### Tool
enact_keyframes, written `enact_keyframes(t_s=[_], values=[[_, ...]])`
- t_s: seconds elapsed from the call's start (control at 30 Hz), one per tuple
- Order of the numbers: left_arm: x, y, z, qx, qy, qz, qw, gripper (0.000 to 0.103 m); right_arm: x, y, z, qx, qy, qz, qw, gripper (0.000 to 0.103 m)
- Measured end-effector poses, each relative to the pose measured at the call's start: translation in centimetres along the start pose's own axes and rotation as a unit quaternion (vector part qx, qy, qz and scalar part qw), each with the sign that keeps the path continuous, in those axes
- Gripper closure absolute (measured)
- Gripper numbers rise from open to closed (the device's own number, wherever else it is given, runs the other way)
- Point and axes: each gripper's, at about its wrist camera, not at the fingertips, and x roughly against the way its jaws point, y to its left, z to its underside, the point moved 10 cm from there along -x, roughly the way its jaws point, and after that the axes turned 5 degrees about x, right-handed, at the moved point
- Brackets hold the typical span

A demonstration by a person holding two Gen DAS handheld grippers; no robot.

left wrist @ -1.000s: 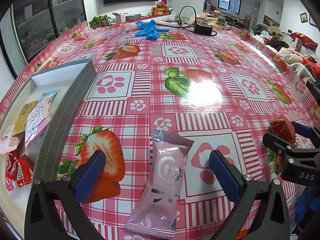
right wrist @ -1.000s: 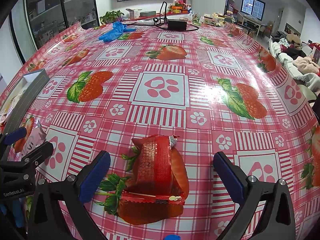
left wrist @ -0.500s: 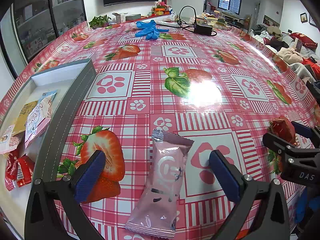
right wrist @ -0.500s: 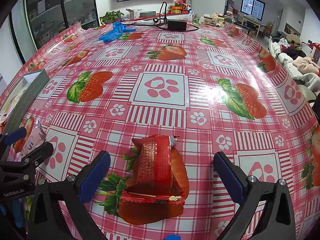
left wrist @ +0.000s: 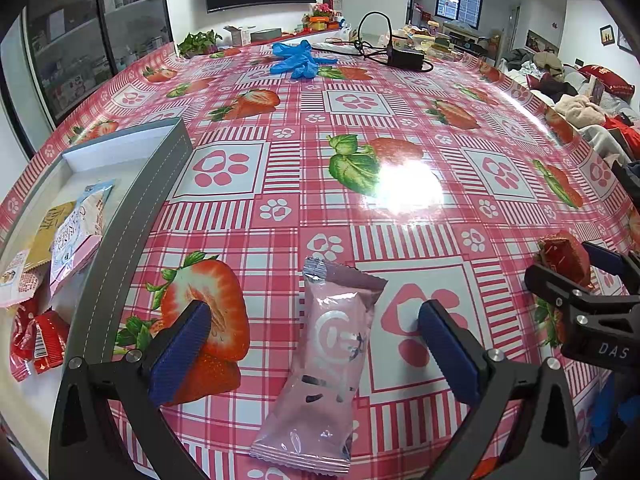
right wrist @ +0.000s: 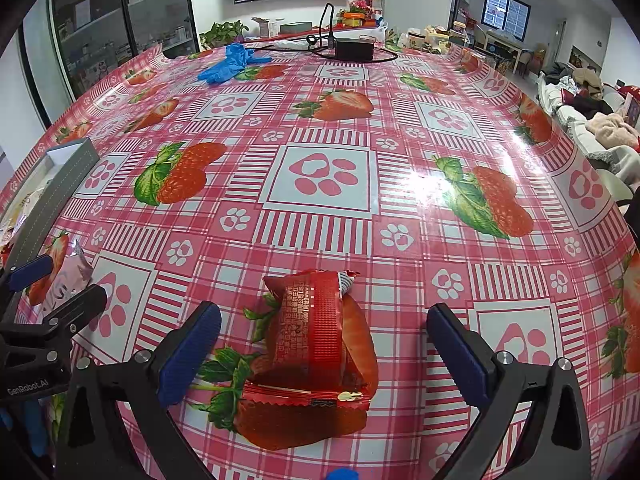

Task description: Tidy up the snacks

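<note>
A long pink snack packet [left wrist: 324, 364] lies flat on the strawberry tablecloth between the blue pads of my left gripper [left wrist: 314, 346], which is open and straddles it without touching. A red snack packet [right wrist: 316, 340] lies between the pads of my right gripper [right wrist: 324, 350], also open around it. In the left wrist view the red packet [left wrist: 564, 256] peeks out behind the right gripper's black frame at far right. The pink packet [right wrist: 66, 280] shows at the left edge of the right wrist view.
A grey-rimmed white box [left wrist: 132, 216] at the left holds several snack packets [left wrist: 72, 232]. Blue gloves [left wrist: 296, 62] and a black power adapter with cable [left wrist: 404, 56] lie at the table's far end. A sofa with clothes stands beyond the right edge.
</note>
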Motion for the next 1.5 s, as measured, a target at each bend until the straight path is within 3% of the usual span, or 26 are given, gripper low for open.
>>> enact_keyframes(t_s=[0.67, 0.8, 0.87, 0.93, 0.97, 1.03, 1.07, 1.1, 1.17, 1.27, 1.5], values=[[0.0, 0.0, 0.0, 0.0, 0.0, 0.0, 1.0, 0.0, 0.0, 0.0, 0.0, 0.003, 0.003, 0.0, 1.0, 0.0], [0.1, -0.2, 0.2, -0.005, 0.006, -0.002, 1.0, 0.0, -0.2, 0.0, -0.1, 0.002, 0.02, 0.001, 1.0, 0.0], [0.4, -0.7, 0.4, -0.016, 0.012, 0.004, 0.9998, 0.007, -0.3, 0.1, -0.2, -0.003, 0.043, 0.0, 0.999, 0.0], [0.8, -1.4, 0.6, -0.025, 0.017, 0.009, 0.9995, 0.017, -0.2, 0.3, -0.3, 0.004, 0.051, -0.006, 0.999, 0.005], [1.0, -1.8, 0.6, -0.029, 0.022, 0.016, 0.9992, 0.025, 0.1, 0.5, -0.4, 0.01, 0.05, -0.007, 0.999, 0.015], [1.2, -2.6, 0.6, -0.04, 0.031, 0.025, 0.9984, 0.038, 0.5, 0.6, -0.5, 0.013, 0.05, -0.011, 0.999, 0.036], [1.4, -2.9, 0.6, -0.046, 0.034, 0.029, 0.998, 0.055, 0.7, 0.6, -0.5, 0.011, 0.051, -0.012, 0.999, 0.055], [1.6, -3.2, 0.7, -0.05, 0.036, 0.033, 0.9975, 0.065, 0.9, 0.6, -0.5, 0.007, 0.053, -0.019, 0.998, 0.073], [1.9, -3.3, 0.8, -0.046, 0.049, 0.047, 0.9967, 0.076, 1.1, 0.5, -0.3, -0.007, 0.057, -0.038, 0.998, 0.074], [2.7, -3.1, 1.5, -0.024, 0.061, 0.08, 0.9947, 0.076, 1.6, 0.7, 0.1, -0.024, 0.061, -0.065, 0.996, 0.074], [5.8, -2.0, 1.2, -0.02, 0.04, 0.09, 0.9949, 0.076, 3.6, 2.3, -0.5, -0.024, 0.052, -0.093, 0.994, 0.074]])
